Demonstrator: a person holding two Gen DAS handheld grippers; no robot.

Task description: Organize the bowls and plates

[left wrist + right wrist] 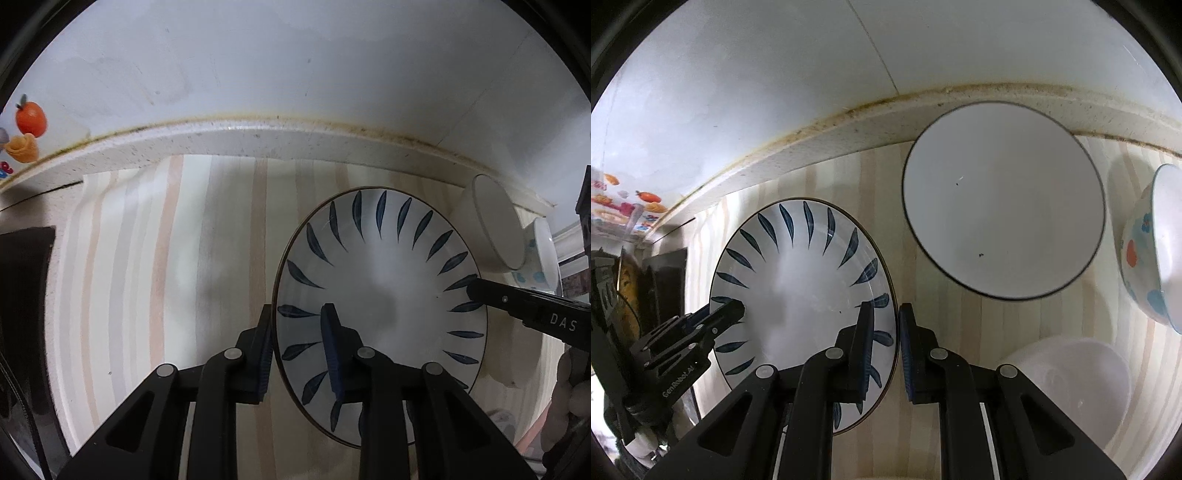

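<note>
While both grippers' fingers [866,343] pinch plate [798,273] rims: white bowl [1001,199] just beside.

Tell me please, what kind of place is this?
Probably a home kitchen counter: a round white plate with blue leaf marks and a white bowl with dark rim lie on a striped mat beside a stained, tiled wall.

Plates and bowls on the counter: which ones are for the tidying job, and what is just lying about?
For the job: leaf-pattern plate, gripped at opposite rims by left gripper and right gripper; white bowl; flowery bowl; plain white dish.

Just there: striped mat, fruit stickers.
</note>
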